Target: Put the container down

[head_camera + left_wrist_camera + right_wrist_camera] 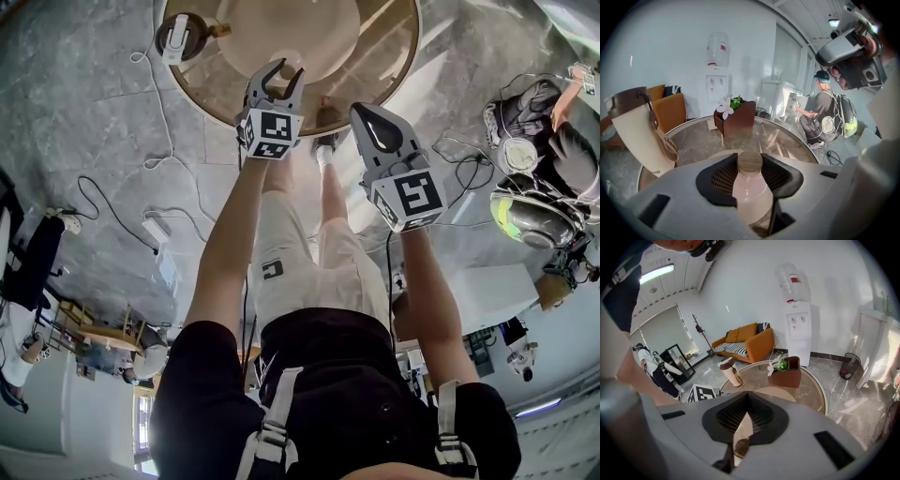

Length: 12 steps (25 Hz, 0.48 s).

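The container [749, 190] is a pale pink bottle with a round wooden cap. It sits between the jaws of my left gripper [750, 165], whose dark pads press on its neck and cap from both sides. In the head view the left gripper [284, 77] holds the container [292, 64] over the near edge of the round glass table [398, 66], above a beige round mat [300, 28]. I cannot tell whether its base touches the mat. My right gripper [368, 117] hangs to the right, short of the table, with its pads together and nothing between them [747, 404].
A cream tumbler [640, 131] with a brown lid and strap stands on the table's left. A brown box with flowers [736, 117] stands at its far side. A person with a backpack [827, 117] crouches to the right. Cables [159, 122] trail over the floor.
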Available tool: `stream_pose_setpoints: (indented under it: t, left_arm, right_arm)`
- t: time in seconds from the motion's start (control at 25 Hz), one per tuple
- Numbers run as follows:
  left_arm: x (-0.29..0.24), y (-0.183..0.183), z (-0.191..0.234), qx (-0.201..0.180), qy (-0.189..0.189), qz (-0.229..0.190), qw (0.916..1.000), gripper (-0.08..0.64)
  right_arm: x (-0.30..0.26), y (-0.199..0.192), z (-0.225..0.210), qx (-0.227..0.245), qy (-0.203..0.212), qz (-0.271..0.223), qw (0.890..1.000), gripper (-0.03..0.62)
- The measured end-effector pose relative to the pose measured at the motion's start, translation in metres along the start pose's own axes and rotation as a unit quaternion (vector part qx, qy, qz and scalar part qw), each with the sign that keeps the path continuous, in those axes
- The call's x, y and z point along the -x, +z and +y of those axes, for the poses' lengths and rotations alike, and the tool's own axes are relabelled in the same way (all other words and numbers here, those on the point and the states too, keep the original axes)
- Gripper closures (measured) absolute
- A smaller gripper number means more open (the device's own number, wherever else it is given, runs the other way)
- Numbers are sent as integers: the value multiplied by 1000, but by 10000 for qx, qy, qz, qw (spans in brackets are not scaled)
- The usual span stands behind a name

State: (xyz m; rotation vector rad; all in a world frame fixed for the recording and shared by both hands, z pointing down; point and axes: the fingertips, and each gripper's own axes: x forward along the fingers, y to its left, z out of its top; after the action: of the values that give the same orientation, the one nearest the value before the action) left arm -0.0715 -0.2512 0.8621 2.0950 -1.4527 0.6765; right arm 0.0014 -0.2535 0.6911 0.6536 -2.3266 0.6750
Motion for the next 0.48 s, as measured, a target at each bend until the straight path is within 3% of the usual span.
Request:
stream_pose_setpoints:
  t: [0.2,0.48]
  left_arm:
    - [3,9,-4,-48,32,42,10000,369]
    - [22,36,-6,-164,144,-63,9997,367]
  right_arm:
    - [9,12,3,42,-14,-55,10000,588]
    - [32,34,10,100,-46,-212,9997,588]
